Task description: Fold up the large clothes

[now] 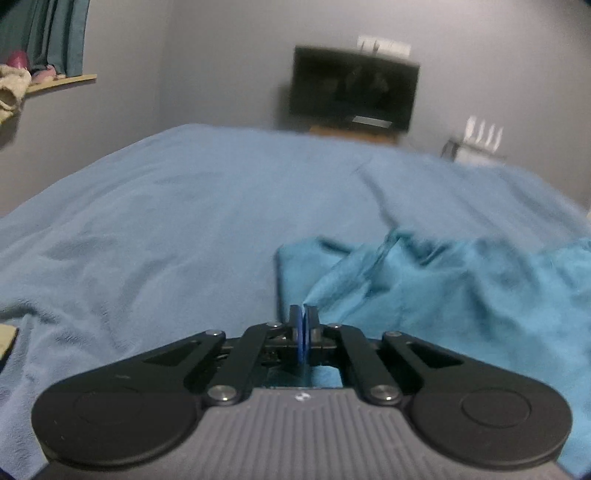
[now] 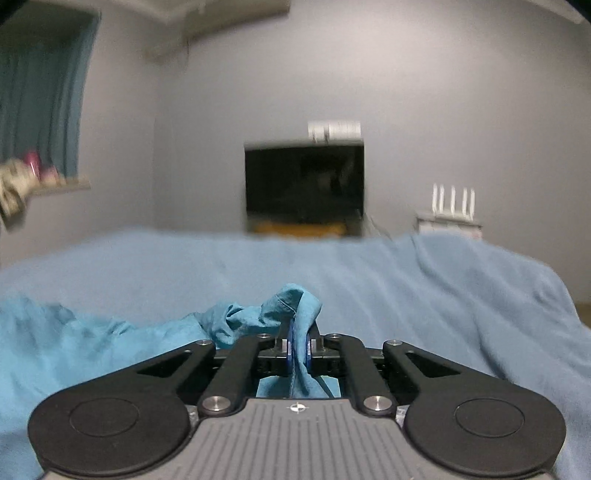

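Note:
A turquoise garment (image 1: 461, 291) lies crumpled on the pale blue blanket (image 1: 184, 221) of a bed, spreading from the middle to the right edge of the left wrist view. My left gripper (image 1: 303, 314) is shut on a thin edge of that garment at its left corner. In the right wrist view the same turquoise garment (image 2: 92, 350) stretches off to the left. My right gripper (image 2: 300, 332) is shut on a bunched fold of it, and cloth hangs down between the blue pads (image 2: 290, 347).
The blanket (image 2: 443, 295) covers the whole bed ahead. Behind it a dark television (image 1: 354, 88) stands against the grey wall, with a white router (image 2: 452, 206) to its right. A shelf with cloth and pink items (image 1: 22, 77) and a teal curtain (image 1: 48, 33) are at the left.

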